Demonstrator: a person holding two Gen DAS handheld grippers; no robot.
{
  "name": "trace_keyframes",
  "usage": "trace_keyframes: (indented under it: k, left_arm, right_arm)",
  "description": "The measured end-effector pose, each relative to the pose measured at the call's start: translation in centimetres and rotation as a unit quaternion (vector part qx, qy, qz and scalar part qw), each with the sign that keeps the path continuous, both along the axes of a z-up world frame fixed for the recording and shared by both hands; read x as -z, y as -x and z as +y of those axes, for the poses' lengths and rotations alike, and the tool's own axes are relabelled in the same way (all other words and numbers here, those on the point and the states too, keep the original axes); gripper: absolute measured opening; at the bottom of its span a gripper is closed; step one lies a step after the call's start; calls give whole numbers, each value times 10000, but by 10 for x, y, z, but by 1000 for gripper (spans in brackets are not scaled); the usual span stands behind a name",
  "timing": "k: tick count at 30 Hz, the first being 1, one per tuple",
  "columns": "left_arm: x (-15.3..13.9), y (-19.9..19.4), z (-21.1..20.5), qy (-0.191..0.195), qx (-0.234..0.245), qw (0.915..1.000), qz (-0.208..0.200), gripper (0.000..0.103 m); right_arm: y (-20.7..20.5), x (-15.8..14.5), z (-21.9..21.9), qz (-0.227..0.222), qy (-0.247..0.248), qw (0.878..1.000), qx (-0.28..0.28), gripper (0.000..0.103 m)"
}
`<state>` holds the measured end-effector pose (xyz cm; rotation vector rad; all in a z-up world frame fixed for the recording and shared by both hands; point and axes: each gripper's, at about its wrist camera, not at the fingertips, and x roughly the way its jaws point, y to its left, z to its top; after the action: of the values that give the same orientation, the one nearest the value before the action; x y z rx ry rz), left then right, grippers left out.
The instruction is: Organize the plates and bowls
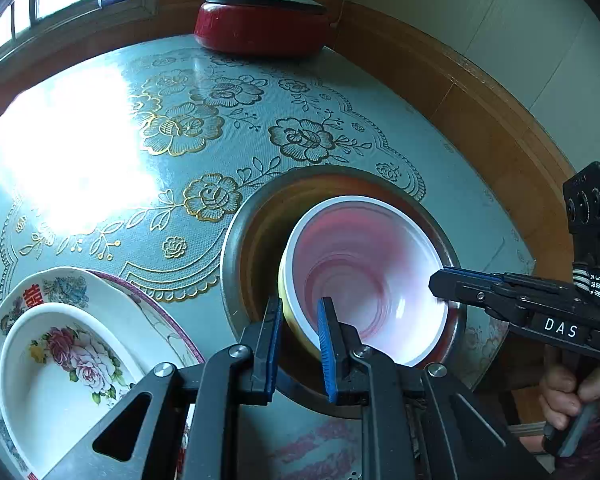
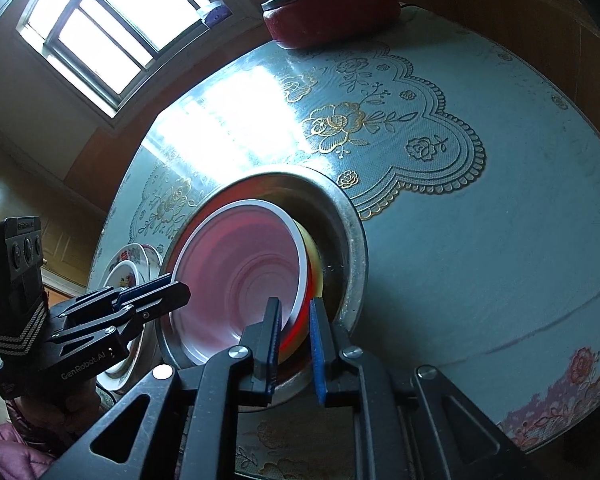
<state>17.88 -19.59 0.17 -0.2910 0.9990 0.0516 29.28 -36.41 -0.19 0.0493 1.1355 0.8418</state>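
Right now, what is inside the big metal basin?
Inside the metal basin sits a bowl, white and pinkish within, its outside yellow in one view, yellow and red in the other. The basin's bottom beneath it is covered.

Setting: I read this as a home dining room.
Table: round table (image 1: pixel 480 216) under a pale blue cover printed with gold flowers, pushed close to the wall.
Cookware: red pot (image 1: pixel 260 28) with a grey lid, at the far edge by the wall.
Tableware: flower-patterned plates (image 1: pixel 80 344) stacked at one side; a metal basin (image 2: pixel 340 208) holding a white-rimmed bowl (image 1: pixel 364 280).
Walls: I see wood panelling (image 1: pixel 460 92) below, pale wall above.
Light: framed window (image 2: pixel 112 20) throwing glare across the cover.
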Motion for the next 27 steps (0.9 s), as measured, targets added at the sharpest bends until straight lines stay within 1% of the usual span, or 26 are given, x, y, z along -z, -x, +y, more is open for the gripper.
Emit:
trace_keyframes:
  k: [3, 8, 11, 20, 27]
  left_arm:
    - [-1, 0, -1, -112, 1, 9999, -36, 18]
    - [-1, 1, -2, -211, 12, 9998, -65, 20]
    - [-1, 2, -2, -253, 1, 9997, -64, 20]
    - [-3, 6, -3, -249, 4, 9996, -106, 20]
    - [-8, 9, 1, -256, -36, 9995, -201, 20]
  right_arm:
    - [3, -2, 1, -107, 49, 9999, -22, 13]
    - [5, -2, 1, -148, 51, 9999, 15, 13]
    - [8, -4, 2, -231, 74, 9997, 3, 15]
    - [13, -7, 6, -516, 190, 9985, -45, 22]
    - [12, -14, -3, -567, 74, 9983, 136, 24]
